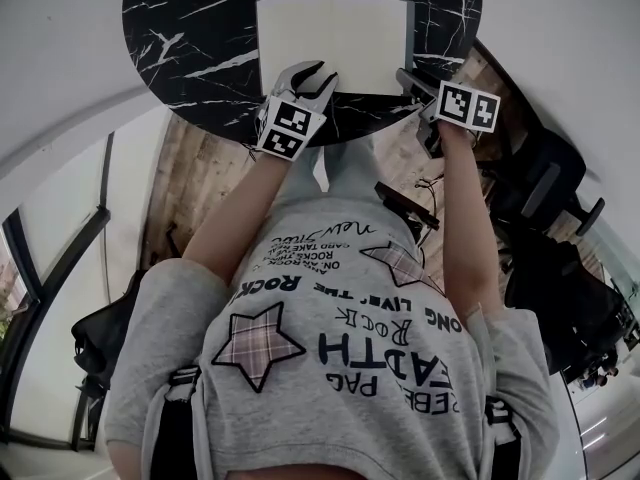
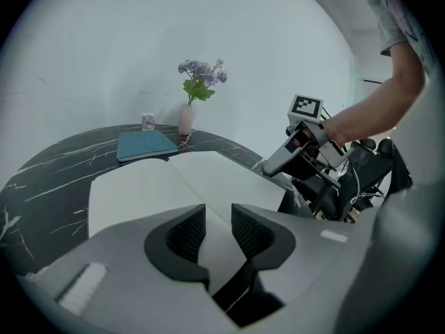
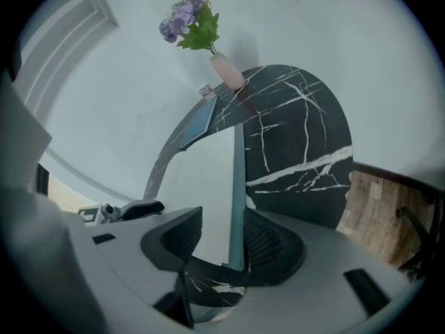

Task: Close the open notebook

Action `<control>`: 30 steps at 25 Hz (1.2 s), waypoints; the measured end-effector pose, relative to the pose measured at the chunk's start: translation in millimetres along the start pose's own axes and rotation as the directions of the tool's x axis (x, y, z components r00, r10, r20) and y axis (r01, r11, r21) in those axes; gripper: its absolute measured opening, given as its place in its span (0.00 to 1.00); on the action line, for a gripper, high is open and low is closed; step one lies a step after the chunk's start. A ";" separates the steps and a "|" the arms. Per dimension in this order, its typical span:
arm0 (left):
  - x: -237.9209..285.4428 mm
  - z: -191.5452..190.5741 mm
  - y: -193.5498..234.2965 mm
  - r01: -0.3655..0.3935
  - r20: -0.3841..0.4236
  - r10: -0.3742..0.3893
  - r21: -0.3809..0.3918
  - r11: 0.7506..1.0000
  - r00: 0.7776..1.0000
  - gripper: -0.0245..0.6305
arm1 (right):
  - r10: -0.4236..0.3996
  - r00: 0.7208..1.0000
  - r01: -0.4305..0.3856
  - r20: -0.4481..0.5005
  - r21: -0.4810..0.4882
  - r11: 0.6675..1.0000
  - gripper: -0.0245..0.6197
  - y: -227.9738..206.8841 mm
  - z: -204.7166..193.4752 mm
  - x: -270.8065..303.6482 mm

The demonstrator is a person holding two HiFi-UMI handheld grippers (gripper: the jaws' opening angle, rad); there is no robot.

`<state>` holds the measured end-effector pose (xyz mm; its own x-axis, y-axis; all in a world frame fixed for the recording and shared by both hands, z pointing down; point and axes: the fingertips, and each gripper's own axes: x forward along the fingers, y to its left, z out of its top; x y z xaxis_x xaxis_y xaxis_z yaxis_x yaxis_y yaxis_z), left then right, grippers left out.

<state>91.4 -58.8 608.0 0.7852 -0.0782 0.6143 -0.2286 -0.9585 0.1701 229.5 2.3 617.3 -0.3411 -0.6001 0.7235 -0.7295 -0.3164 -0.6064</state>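
Note:
The open notebook (image 1: 330,43) lies flat on the round black marble table (image 1: 200,28), cream pages up, with a teal cover edge on its right side. My left gripper (image 1: 312,76) is at the notebook's near left edge; in the left gripper view its jaws (image 2: 217,232) stand open over the pages (image 2: 174,186), touching nothing. At the near right corner my right gripper (image 1: 408,80) is open too. The teal cover edge (image 3: 238,186) runs between its jaws (image 3: 224,241), and the pads do not press on it.
A closed blue book (image 2: 142,145) lies at the table's far side, by a pink vase of purple flowers (image 2: 185,120) and a small jar (image 2: 148,121). White wall stands behind. A black chair (image 1: 540,188) and cables sit on the wooden floor at the right.

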 end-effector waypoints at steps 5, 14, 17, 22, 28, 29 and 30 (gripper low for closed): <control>0.8 -5.9 0.5 -0.011 -0.012 0.011 -0.001 1.000 1.000 0.21 | 0.131 0.991 -0.131 0.011 0.125 0.983 0.27 3.6 -0.2 -5.9; 1.8 -6.2 0.6 -0.015 -0.017 0.015 0.001 1.000 1.000 0.21 | 0.013 0.998 -0.011 -0.057 0.036 0.999 0.08 -12.5 -12.0 1.4; 2.1 -7.1 0.7 -0.012 -0.022 0.011 -0.006 1.000 1.000 0.21 | 0.006 0.999 -0.004 -0.052 0.025 1.000 0.07 -12.2 -11.9 0.7; 1.1 -4.8 1.2 0.001 -0.008 -0.001 -0.009 1.000 1.000 0.21 | 0.031 0.999 -0.031 -0.042 -0.004 0.999 0.07 2.2 -5.8 -12.6; -6.8 2.9 9.6 -0.006 0.011 0.006 -0.056 0.998 1.000 0.21 | 0.084 0.996 -0.086 -0.025 -0.056 0.995 0.07 34.7 4.7 -32.0; -9.3 3.5 12.8 -0.015 0.017 0.016 -0.067 0.998 1.000 0.21 | 0.094 0.995 -0.095 -0.023 -0.065 0.993 0.07 40.4 6.4 -34.4; -12.1 3.8 15.3 -0.023 0.020 0.024 -0.071 0.997 1.000 0.20 | 0.104 0.994 -0.105 -0.022 -0.073 0.992 0.07 46.2 7.9 -36.6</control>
<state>80.6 -73.5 600.2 0.7907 -0.1067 0.6028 -0.2863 -0.9348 0.2101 213.0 3.9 560.2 -0.4278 -0.6139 0.6634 -0.7306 -0.1972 -0.6537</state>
